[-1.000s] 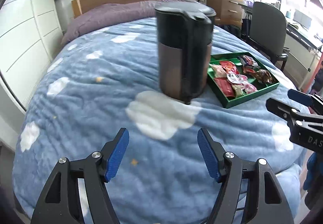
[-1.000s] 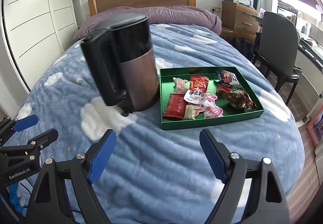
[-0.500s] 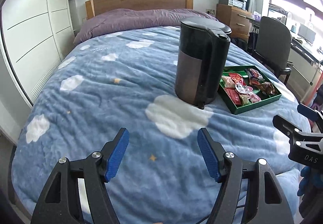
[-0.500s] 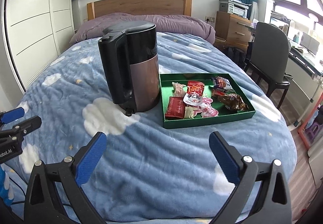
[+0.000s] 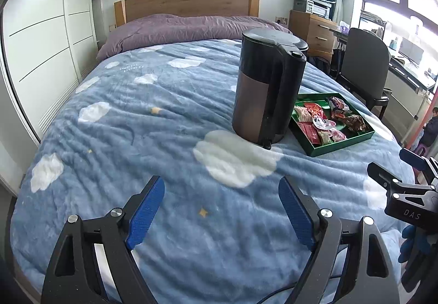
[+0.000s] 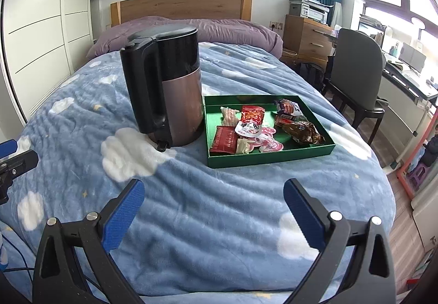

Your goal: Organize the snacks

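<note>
Right tool (image 5: 410, 180) housing reads "DAS".

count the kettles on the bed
1: the black and bronze electric kettle stands upright on the cloud blanket, just left of the green snack tray.

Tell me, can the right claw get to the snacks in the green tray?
Probably yes. The right claw is open and empty, and only bare blanket lies between it and the green tray. The kettle stands off to the tray's side.
</note>
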A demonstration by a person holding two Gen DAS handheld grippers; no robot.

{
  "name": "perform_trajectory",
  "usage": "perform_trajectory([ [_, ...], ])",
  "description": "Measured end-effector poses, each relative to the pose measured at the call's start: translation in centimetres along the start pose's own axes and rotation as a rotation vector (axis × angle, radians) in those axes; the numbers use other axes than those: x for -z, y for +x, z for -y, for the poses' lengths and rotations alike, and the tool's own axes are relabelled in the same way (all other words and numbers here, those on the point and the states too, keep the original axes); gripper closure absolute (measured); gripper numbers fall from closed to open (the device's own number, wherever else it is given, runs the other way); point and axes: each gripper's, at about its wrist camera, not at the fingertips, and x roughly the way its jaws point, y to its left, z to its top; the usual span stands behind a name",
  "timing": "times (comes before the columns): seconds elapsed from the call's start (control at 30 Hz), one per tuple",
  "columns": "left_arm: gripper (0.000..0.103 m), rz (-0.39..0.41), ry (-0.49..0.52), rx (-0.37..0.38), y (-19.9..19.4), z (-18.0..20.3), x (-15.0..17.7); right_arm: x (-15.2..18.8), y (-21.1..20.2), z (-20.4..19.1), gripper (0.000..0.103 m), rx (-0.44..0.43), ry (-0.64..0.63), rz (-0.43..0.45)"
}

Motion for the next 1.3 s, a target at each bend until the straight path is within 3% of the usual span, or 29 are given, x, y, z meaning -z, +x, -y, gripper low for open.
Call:
perform_trajectory([
  [1.3,0.022,-0.021,0.02,0.029,0.3,-0.1,0.3,0.8,0.3,1.5,0.0,0.035,-0.023,-0.003],
])
